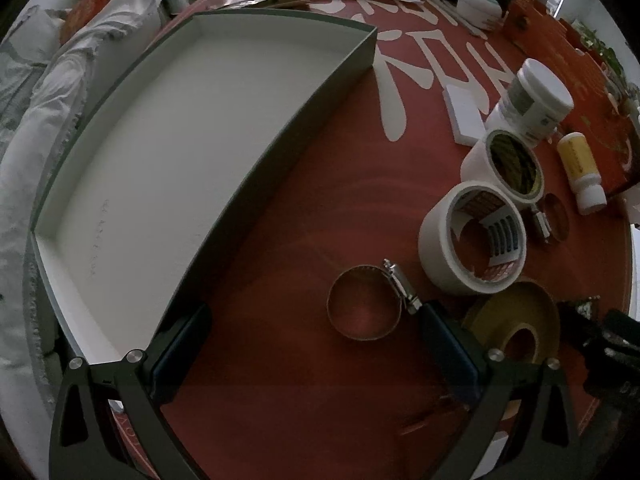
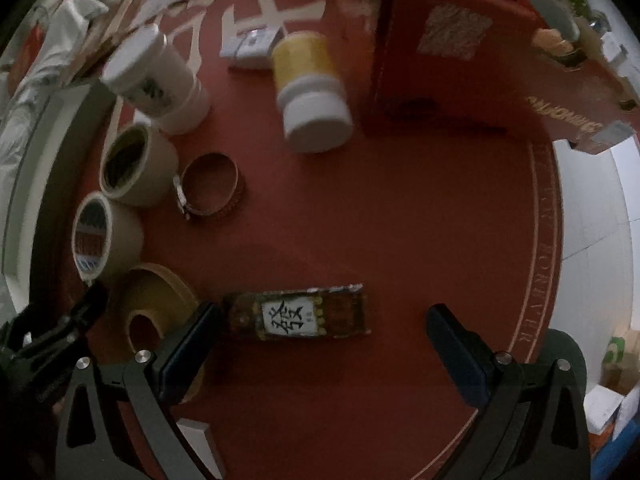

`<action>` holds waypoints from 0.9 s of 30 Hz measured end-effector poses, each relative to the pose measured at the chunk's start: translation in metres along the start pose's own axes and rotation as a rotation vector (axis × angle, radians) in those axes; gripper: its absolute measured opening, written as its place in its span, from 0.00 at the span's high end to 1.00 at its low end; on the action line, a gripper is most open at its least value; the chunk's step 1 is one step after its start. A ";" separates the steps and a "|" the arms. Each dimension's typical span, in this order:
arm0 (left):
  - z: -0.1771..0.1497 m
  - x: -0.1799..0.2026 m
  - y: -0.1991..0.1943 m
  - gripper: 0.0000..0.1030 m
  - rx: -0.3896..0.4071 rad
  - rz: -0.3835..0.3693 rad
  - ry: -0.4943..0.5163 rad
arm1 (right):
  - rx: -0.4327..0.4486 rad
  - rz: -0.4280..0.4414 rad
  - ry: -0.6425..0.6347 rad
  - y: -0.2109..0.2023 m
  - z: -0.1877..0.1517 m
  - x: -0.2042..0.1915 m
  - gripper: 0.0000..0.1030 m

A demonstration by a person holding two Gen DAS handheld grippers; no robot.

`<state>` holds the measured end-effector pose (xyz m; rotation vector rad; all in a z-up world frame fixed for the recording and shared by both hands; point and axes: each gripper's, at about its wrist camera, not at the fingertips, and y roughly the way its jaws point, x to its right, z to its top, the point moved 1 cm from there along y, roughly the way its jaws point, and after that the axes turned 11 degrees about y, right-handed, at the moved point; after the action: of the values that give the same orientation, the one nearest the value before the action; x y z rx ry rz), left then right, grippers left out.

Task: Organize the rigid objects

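home | cluttered red table (image 1: 304, 216) | bedding (image 1: 100, 60) | tape rolls (image 1: 472, 236), jars (image 1: 532, 100)

Red table (image 1: 304, 208) with cream lettering, grey white-lined box (image 1: 168, 152), yellow white-capped bottle (image 2: 310, 88), brown-gold packet (image 2: 296, 314) before the right gripper (image 2: 322, 344)

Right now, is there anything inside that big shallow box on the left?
Nothing shows inside the shallow box; its pale floor looks bare. The near corner is hidden behind the left gripper, so that part cannot be checked.
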<state>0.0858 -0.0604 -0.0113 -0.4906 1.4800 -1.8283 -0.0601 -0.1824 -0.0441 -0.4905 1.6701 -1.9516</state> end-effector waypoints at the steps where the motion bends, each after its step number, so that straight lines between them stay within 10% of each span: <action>1: 0.001 -0.001 0.000 0.00 0.002 0.001 -0.001 | 0.003 -0.011 -0.007 0.002 0.002 0.000 0.00; 27: -0.021 -0.016 0.019 0.00 0.005 -0.068 -0.091 | 0.080 -0.011 -0.003 0.002 -0.002 0.015 0.00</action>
<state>0.0882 -0.0360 -0.0329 -0.6203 1.4135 -1.8367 -0.0726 -0.1900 -0.0472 -0.4733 1.5842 -2.0158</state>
